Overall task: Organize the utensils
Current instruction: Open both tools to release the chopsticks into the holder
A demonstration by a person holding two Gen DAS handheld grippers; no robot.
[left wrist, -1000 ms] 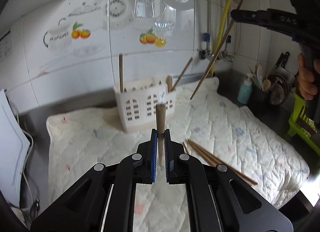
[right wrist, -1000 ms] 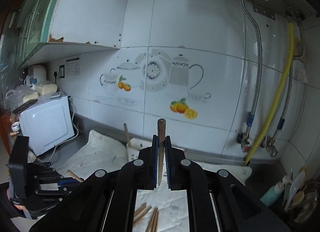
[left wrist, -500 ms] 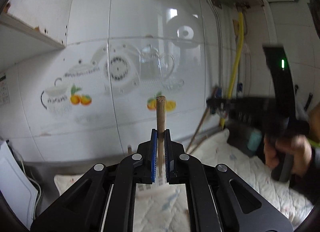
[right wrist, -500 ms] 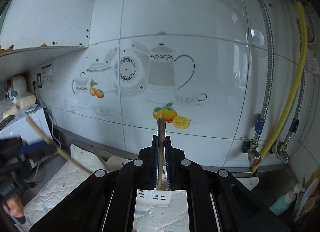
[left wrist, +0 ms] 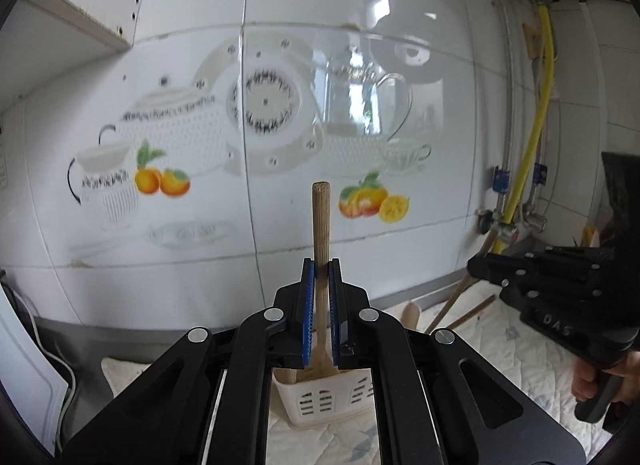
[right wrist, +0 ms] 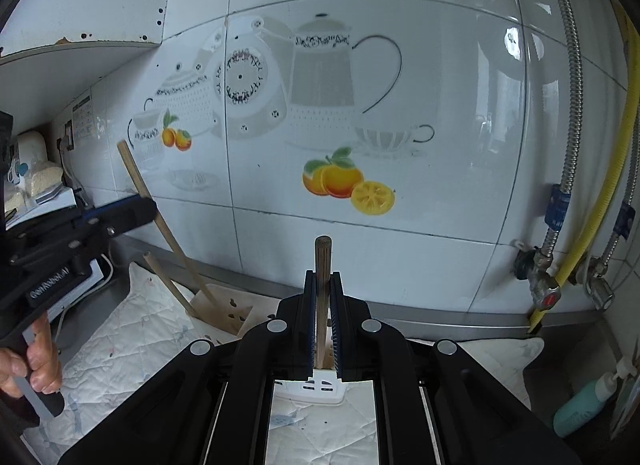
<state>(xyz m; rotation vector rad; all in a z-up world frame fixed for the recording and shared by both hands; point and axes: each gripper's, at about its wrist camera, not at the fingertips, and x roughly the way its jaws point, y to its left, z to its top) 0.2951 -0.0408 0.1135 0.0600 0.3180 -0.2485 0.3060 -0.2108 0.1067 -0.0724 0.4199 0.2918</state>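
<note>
My left gripper (left wrist: 321, 265) is shut on a wooden chopstick (left wrist: 321, 225) that stands upright, its lower end inside the white slotted utensil holder (left wrist: 324, 399). My right gripper (right wrist: 322, 277) is shut on another wooden chopstick (right wrist: 322, 265), also upright, its lower end at the holder (right wrist: 316, 387). In the right wrist view the left gripper (right wrist: 136, 211) shows at the left with its chopstick (right wrist: 160, 221) slanting down into the holder. In the left wrist view the right gripper (left wrist: 480, 265) shows at the right. Other chopsticks (left wrist: 464, 315) and a wooden spoon (left wrist: 410, 311) lean in the holder.
A white quilted mat (right wrist: 132, 349) covers the counter under the holder. The tiled wall (right wrist: 360, 105) is close behind. A yellow hose and taps (right wrist: 560, 257) stand at the right, a teal bottle (right wrist: 580, 405) at the lower right, a white appliance (left wrist: 24, 365) at the left.
Both grippers have come lower and closer to the holder, each still holding its chopstick upright. The chopsticks' lower ends now reach the holder.
</note>
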